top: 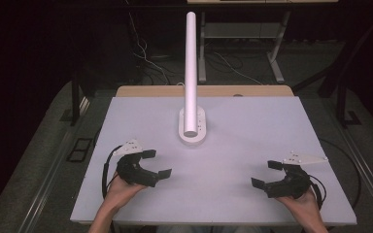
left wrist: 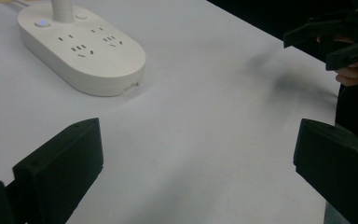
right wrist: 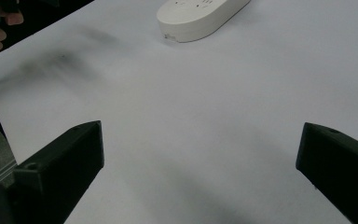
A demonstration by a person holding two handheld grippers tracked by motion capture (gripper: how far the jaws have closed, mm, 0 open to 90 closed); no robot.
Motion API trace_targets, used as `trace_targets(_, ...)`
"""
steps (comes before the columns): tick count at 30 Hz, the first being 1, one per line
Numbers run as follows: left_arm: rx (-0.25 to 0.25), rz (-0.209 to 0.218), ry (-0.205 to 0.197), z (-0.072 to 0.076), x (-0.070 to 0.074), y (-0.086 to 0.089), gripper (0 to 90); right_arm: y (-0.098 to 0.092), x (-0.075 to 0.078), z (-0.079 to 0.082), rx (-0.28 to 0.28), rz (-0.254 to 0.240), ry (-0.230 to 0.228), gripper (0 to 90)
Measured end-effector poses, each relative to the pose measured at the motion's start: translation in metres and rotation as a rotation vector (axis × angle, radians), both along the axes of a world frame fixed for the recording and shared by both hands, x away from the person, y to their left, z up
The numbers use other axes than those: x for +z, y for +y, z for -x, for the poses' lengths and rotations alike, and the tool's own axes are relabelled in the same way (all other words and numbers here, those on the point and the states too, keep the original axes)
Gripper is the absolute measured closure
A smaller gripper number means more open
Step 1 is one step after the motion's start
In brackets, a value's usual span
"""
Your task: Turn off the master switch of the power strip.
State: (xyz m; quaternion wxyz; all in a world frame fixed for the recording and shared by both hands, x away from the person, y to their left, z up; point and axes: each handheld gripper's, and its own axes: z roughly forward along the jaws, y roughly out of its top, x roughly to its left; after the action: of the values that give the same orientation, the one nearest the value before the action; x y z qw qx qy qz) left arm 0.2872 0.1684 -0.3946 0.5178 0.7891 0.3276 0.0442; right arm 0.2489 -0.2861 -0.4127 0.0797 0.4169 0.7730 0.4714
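A white oval power strip [top: 193, 127] lies at the middle of the white table [top: 252, 145], with a tall white pole [top: 191, 73] rising from it. The strip [left wrist: 81, 49] has a lit button and several sockets; its end [right wrist: 198, 16] shows in the right gripper view. My left gripper [top: 156, 163] is held at the front left, open, jaws wide apart and empty, pointing toward the middle. My right gripper [top: 266, 174] is at the front right, open and empty, facing left. The right gripper [left wrist: 328, 42] appears far off in the left gripper view.
The table's wooden back edge [top: 204, 91] shows behind the white top. Cables [top: 148, 58] and table legs [top: 274, 53] lie on the dark floor beyond. The white surface between the grippers is bare.
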Motion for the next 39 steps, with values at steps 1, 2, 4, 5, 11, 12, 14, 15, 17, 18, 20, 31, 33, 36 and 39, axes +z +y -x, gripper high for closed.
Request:
trace_targets(1, -0.001, 0.002, 0.005, -0.003, 0.001, 0.000, 0.6, 0.000, 0.000, 0.000, 0.001, 0.001, -0.003, 0.3)
trace_targets(2, -0.001, 0.002, 0.005, -0.003, 0.001, 0.000, 0.6, 0.000, 0.000, 0.000, 0.001, 0.001, -0.003, 0.3)
trace_targets(4, 0.000, -0.002, 0.008, -0.006, 0.001, 0.000, 0.7, 0.000, -0.001, 0.000, 0.004, 0.004, -0.003, 0.3)
trace_targets(5, 0.001, -0.004, 0.013, -0.007, 0.001, 0.000, 0.7, 0.000, -0.001, 0.000, 0.003, 0.005, -0.002, 0.3)
trace_targets(11, 0.008, -0.006, 0.024, -0.017, 0.000, -0.002, 1.4, 0.001, -0.001, -0.002, 0.006, 0.009, -0.001, 0.3)
trace_targets(12, 0.005, -0.010, 0.025, -0.019, -0.001, -0.003, 1.4, 0.001, -0.001, -0.002, 0.006, 0.009, -0.001, 0.3)
trace_targets(14, 0.002, -0.017, 0.026, -0.022, 0.000, -0.004, 1.4, 0.002, -0.001, -0.002, 0.002, 0.010, 0.001, 0.3)
trace_targets(15, 0.004, -0.018, 0.029, -0.024, 0.001, -0.005, 1.4, 0.002, -0.001, -0.002, 0.002, 0.008, 0.002, 0.3)
trace_targets(17, 0.002, -0.026, 0.029, -0.027, 0.002, -0.006, 1.4, 0.002, -0.001, -0.002, 0.001, 0.008, 0.001, 0.3)
trace_targets(18, 0.000, -0.032, 0.030, -0.029, 0.003, -0.006, 1.4, 0.001, -0.001, -0.002, 0.002, 0.009, -0.001, 0.3)
trace_targets(20, -0.001, -0.040, 0.029, -0.031, 0.005, -0.007, 1.4, 0.001, -0.001, -0.002, 0.003, 0.009, -0.001, 0.3)
trace_targets(31, 0.003, -0.066, 0.039, -0.047, 0.012, -0.007, 1.8, 0.000, -0.001, -0.002, 0.000, 0.006, -0.005, 0.3)
trace_targets(33, -0.004, -0.071, 0.037, -0.049, 0.013, -0.007, 1.7, 0.000, -0.001, -0.002, -0.001, 0.007, -0.004, 0.3)
trace_targets(36, -0.012, -0.085, 0.042, -0.054, 0.015, -0.009, 1.9, 0.000, -0.001, -0.002, -0.003, 0.007, -0.008, 0.3)
trace_targets(39, -0.030, -0.106, 0.041, -0.060, 0.019, -0.011, 1.9, 0.000, -0.001, -0.002, -0.002, 0.008, -0.008, 0.3)
